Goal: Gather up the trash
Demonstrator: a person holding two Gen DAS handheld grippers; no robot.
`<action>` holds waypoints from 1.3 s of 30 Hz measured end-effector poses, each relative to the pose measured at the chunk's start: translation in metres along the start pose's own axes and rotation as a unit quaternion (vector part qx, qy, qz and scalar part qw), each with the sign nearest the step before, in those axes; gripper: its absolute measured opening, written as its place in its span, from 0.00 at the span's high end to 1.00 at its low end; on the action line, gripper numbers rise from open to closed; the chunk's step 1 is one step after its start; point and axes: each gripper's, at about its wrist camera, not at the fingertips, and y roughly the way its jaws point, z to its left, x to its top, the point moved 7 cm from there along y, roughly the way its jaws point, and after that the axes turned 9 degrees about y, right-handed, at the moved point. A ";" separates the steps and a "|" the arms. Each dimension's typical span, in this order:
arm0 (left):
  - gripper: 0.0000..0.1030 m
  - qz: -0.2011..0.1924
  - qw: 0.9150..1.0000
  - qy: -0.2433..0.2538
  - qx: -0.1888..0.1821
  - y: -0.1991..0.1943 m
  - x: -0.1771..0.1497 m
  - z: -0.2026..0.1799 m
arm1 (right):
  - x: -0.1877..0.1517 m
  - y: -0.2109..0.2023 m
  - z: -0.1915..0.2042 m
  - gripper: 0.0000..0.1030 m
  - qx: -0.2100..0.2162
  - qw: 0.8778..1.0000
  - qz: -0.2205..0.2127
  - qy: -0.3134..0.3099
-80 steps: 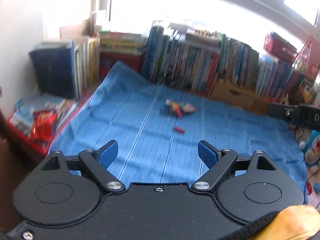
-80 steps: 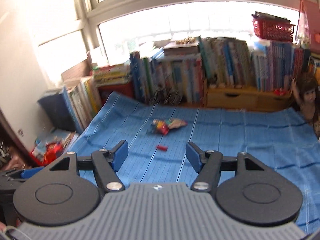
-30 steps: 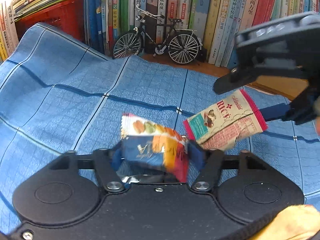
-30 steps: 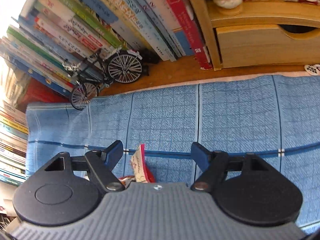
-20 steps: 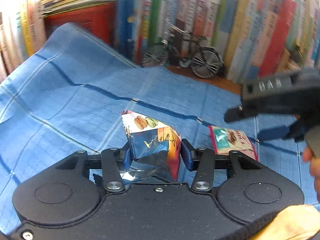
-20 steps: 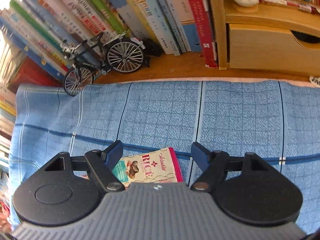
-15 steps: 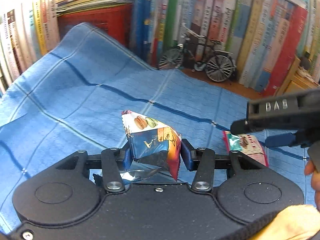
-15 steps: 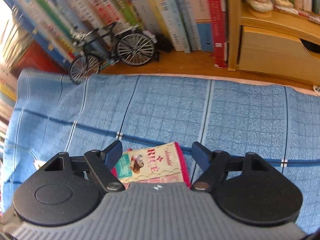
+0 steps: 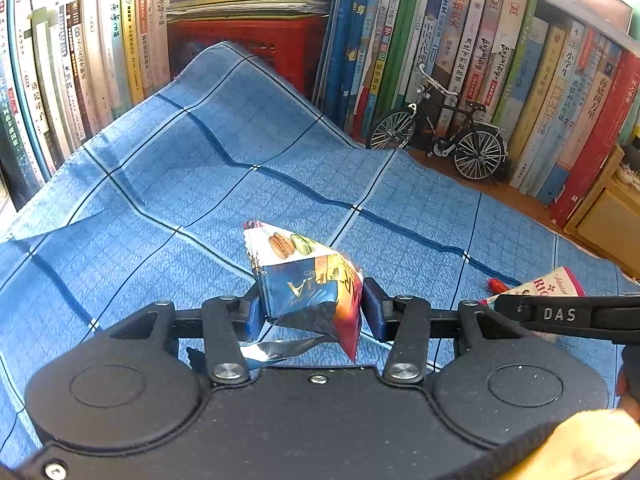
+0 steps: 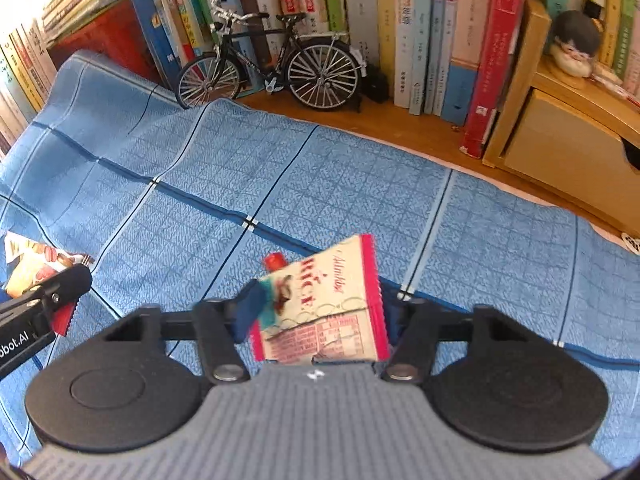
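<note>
Left tool [image 9: 310, 312] clamped; right tool [image 10: 320, 312] apparently closing.

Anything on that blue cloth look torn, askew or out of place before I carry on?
The macaron wrapper in the left hand-held gripper is crumpled and torn open, foil lining showing. A small red scrap lies loose on the blue cloth behind the rice wrapper, which the right hand-held gripper is closing on. The cloth is rumpled near the books.

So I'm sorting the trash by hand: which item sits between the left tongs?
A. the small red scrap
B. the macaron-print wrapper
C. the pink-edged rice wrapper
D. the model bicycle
B: the left wrist view shows the macaron-print wrapper pinched between the left tongs, off the blue cloth.
</note>
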 end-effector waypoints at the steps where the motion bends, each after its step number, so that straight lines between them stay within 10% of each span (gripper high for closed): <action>1: 0.55 0.000 1.000 0.000 0.000 -0.002 -0.001 -0.001 | -0.001 -0.002 -0.001 0.50 0.003 1.000 -0.002 0.006; 8: 0.55 0.002 1.000 0.005 -0.008 -0.012 -0.002 -0.009 | -0.008 -0.017 -0.012 0.72 0.014 0.999 -0.020 0.036; 17: 0.55 0.006 1.000 0.003 -0.015 -0.021 -0.009 -0.016 | -0.016 -0.028 -0.017 0.63 0.021 0.999 -0.029 0.023; 21: 0.55 0.010 1.000 0.001 -0.018 -0.022 -0.013 -0.016 | -0.019 -0.030 -0.016 0.20 0.002 0.999 -0.049 0.007; 35: 0.55 0.022 0.999 0.004 -0.027 -0.020 -0.021 -0.028 | -0.022 -0.009 -0.017 0.13 -0.043 0.998 -0.033 -0.024; 39: 0.55 0.025 0.999 0.008 -0.029 -0.019 -0.021 -0.031 | -0.023 -0.012 -0.015 0.24 -0.034 0.999 -0.035 -0.024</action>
